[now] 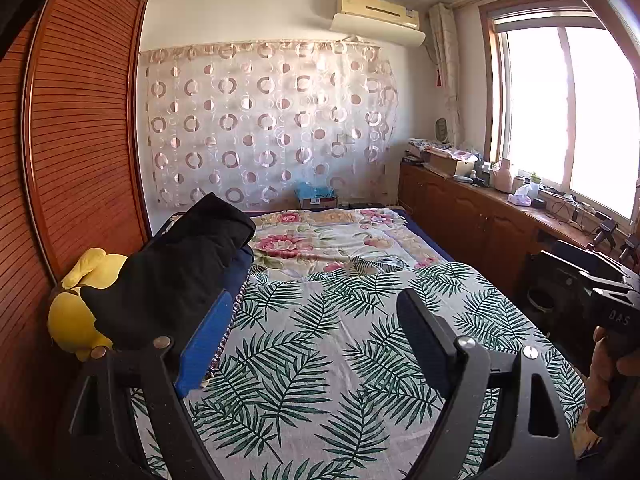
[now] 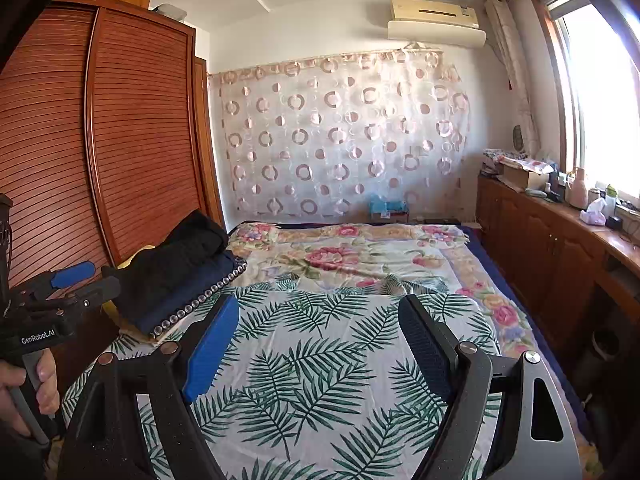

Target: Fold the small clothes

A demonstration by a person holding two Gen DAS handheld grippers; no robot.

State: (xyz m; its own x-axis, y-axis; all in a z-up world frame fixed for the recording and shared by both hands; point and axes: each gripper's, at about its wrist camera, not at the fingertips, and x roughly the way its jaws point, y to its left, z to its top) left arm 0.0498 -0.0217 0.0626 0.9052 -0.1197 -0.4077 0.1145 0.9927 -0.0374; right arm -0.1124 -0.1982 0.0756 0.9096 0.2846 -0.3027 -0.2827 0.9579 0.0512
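A black folded garment (image 1: 176, 264) lies on a dark blue folded piece (image 1: 238, 266) at the left side of the bed; both also show in the right wrist view, the black one (image 2: 176, 260) on the blue one (image 2: 188, 300). My left gripper (image 1: 316, 304) is open and empty, held above the palm-leaf sheet (image 1: 320, 340), just right of the stack. My right gripper (image 2: 320, 308) is open and empty above the same sheet (image 2: 320, 360). The left gripper also shows at the left of the right wrist view (image 2: 86, 276).
A yellow plush toy (image 1: 76, 312) sits between the stack and the wooden wardrobe (image 1: 80, 140). A floral blanket (image 1: 328, 240) covers the far bed. A wooden cabinet (image 1: 480, 216) with clutter runs along the window side. A patterned curtain (image 1: 264, 120) hangs behind.
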